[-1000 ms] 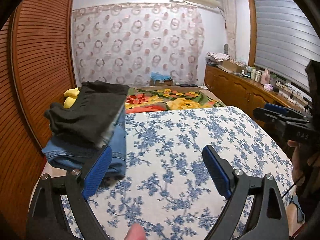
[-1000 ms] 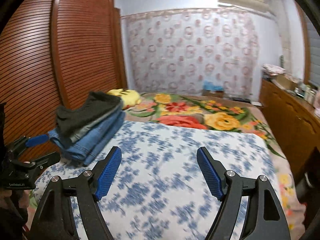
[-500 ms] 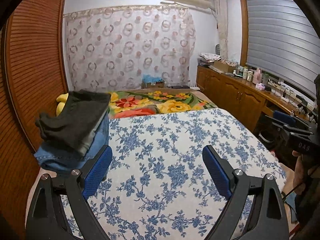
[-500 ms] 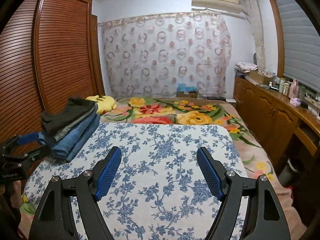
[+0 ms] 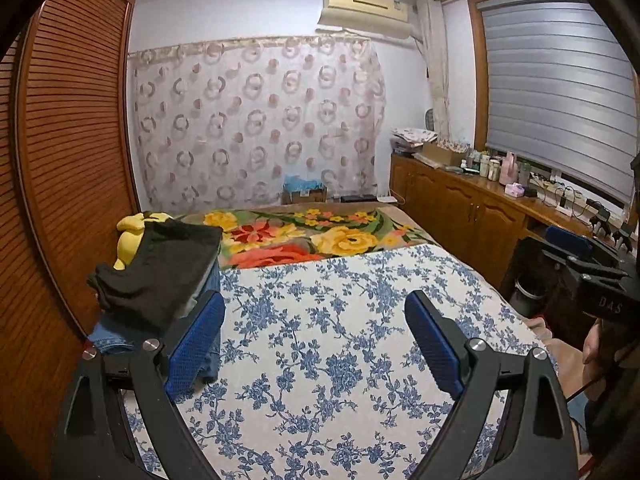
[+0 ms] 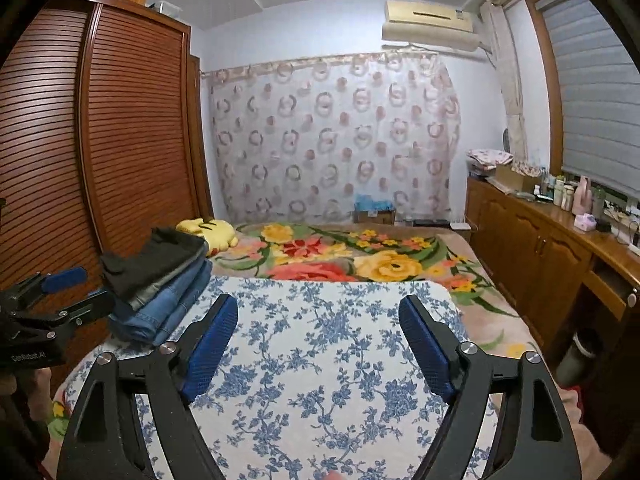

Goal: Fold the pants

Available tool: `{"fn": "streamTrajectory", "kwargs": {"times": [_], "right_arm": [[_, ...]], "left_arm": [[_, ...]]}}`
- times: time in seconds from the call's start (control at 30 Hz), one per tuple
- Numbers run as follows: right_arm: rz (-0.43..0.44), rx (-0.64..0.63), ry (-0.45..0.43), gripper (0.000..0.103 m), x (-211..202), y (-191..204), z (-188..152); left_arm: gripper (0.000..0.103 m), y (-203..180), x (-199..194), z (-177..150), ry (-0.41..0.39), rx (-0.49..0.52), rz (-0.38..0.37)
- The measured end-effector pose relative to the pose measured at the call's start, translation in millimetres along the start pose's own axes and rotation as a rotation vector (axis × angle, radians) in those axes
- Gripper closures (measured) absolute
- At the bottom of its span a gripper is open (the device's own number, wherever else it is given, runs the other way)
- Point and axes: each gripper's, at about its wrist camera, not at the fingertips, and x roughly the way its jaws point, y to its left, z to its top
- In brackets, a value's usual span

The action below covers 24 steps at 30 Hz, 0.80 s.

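Several folded pants in a pile at the left edge of the bed, dark pair on top, blue jeans below. Soft and floppy, jeans likely heavy; best grabbed by the thick folded edge. Left gripper wide apart, empty. Right gripper opening, nothing between. Pile's layers clear only from the right view; left view hides the jeans.

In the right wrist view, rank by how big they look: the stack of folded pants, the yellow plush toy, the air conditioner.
Largest to smallest:
1. stack of folded pants
2. air conditioner
3. yellow plush toy
The stack lies nearer the camera, and the toy is partly hidden behind it, so true sizes are unsure.
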Motion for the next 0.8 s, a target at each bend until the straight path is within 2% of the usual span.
{"fn": "streamTrajectory", "kwargs": {"times": [0.23, 0.8], "right_arm": [[-0.011, -0.013, -0.022, 0.018, 3.1, -1.2, -7.0], [-0.023, -0.015, -0.019, 0.018, 7.6, -3.4, -6.8]], "left_arm": [[0.011, 1.1, -10.8, 4.4, -0.025, -0.011, 0.009], [0.011, 3.7, -12.3, 3.1, -0.024, -0.014, 0.012]]}}
